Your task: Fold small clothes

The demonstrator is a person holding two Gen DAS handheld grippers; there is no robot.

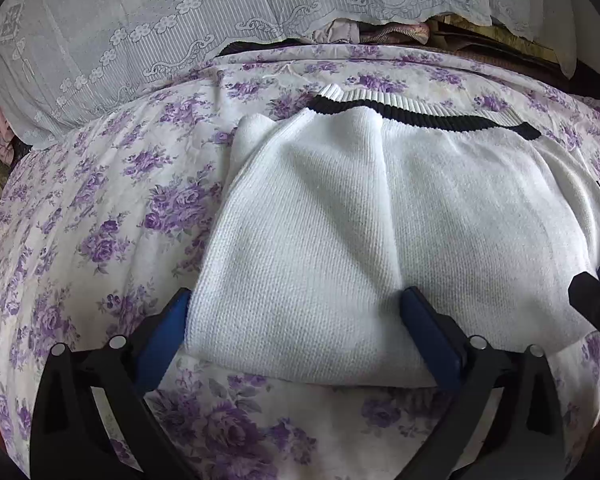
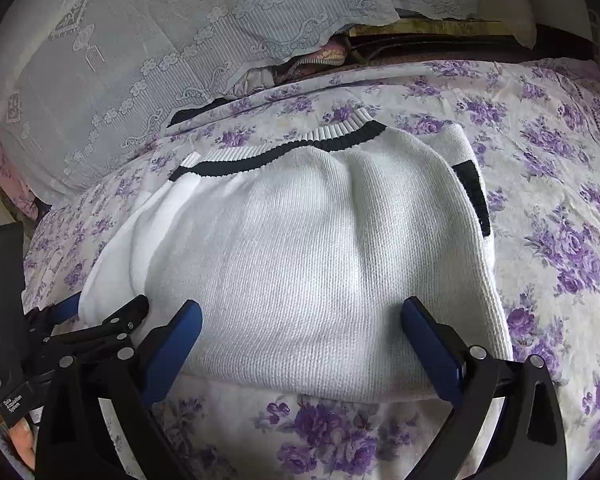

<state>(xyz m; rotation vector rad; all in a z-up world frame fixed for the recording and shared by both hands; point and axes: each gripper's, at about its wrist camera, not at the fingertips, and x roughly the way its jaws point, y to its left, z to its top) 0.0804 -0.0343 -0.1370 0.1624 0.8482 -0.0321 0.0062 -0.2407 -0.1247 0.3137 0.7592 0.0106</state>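
Observation:
A small white knit sweater with black-and-white ribbed trim lies folded on the bed, near edge toward me; it also shows in the right wrist view. My left gripper is open, its blue fingers straddling the near left part of the sweater's folded edge. My right gripper is open, its fingers straddling the near right part of the same edge. The right gripper shows at the right edge of the left wrist view, and the left gripper at the left of the right wrist view.
The bed has a white sheet with purple flowers. A white lace-covered pillow lies at the back left. Dark cloth and a headboard edge lie behind the bed.

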